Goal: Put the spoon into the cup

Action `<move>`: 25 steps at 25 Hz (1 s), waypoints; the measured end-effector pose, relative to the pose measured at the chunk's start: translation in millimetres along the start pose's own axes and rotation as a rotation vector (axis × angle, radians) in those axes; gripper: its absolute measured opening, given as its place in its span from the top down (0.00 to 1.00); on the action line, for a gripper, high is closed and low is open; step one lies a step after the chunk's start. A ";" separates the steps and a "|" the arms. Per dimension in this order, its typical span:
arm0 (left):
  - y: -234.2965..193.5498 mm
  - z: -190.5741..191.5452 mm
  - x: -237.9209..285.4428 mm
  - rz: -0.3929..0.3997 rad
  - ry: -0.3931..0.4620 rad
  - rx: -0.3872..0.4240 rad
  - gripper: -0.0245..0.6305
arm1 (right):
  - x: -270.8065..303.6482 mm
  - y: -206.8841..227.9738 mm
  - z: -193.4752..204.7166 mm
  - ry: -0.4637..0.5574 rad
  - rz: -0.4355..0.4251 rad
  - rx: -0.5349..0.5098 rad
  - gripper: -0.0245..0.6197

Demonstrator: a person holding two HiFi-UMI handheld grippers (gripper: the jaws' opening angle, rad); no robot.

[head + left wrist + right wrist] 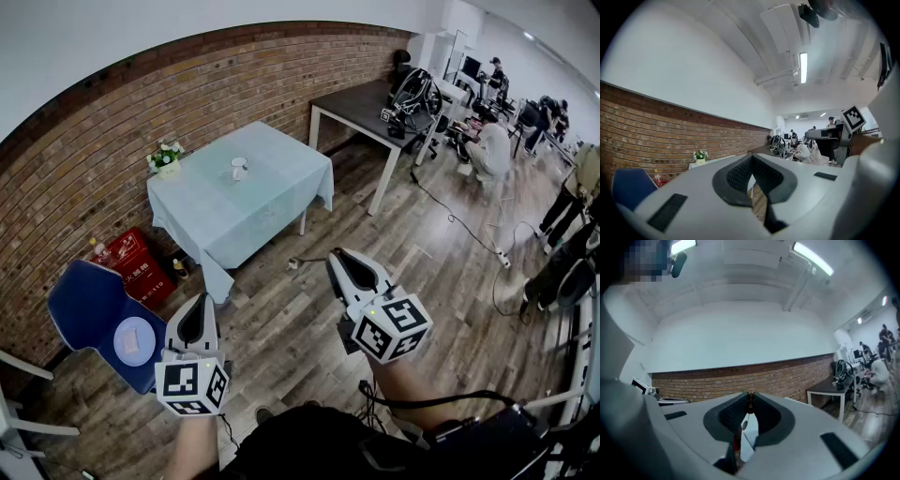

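The right gripper (pixel 337 259) fingers pinch something thin, likely the spoon (pixel 750 399), ready to carry it. The left gripper (pixel 200 306) fingers are pressed together, empty. The cup (pixel 239 169) waits far away on the surface (pixel 272 202).

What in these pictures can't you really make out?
- Spoon: not recognisable in any view; the table is too far off.
- Cup: tiny in the head view; contents unreadable.
- Right gripper: in its own view a thin brownish sliver sits at the jaw tips; held thing or brick wall behind, unclear.
- Blue chair: a pale flat thing on its seat, too small to name.
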State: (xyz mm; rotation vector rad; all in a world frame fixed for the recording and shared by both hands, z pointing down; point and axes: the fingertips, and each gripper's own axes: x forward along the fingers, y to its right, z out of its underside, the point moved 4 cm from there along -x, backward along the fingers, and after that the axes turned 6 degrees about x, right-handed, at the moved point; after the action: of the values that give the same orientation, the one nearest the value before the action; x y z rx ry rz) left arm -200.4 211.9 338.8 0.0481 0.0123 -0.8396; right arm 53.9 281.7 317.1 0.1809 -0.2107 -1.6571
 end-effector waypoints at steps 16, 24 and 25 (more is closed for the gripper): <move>-7.2 3.5 -12.8 0.005 0.007 -0.011 0.95 | -5.9 -12.3 3.8 0.020 0.016 0.006 0.88; -18.7 8.6 -20.9 0.023 0.005 -0.015 0.95 | -1.8 -26.5 6.8 0.036 0.018 0.014 0.88; -20.7 9.7 -22.0 0.026 0.005 -0.016 0.95 | -1.0 -29.1 7.6 0.030 0.025 0.013 0.88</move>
State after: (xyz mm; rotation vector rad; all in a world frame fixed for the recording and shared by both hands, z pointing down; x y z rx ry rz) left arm -230.6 213.9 348.4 0.0351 0.0234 -0.8135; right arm 24.1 285.5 317.4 0.2120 -0.2001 -1.6273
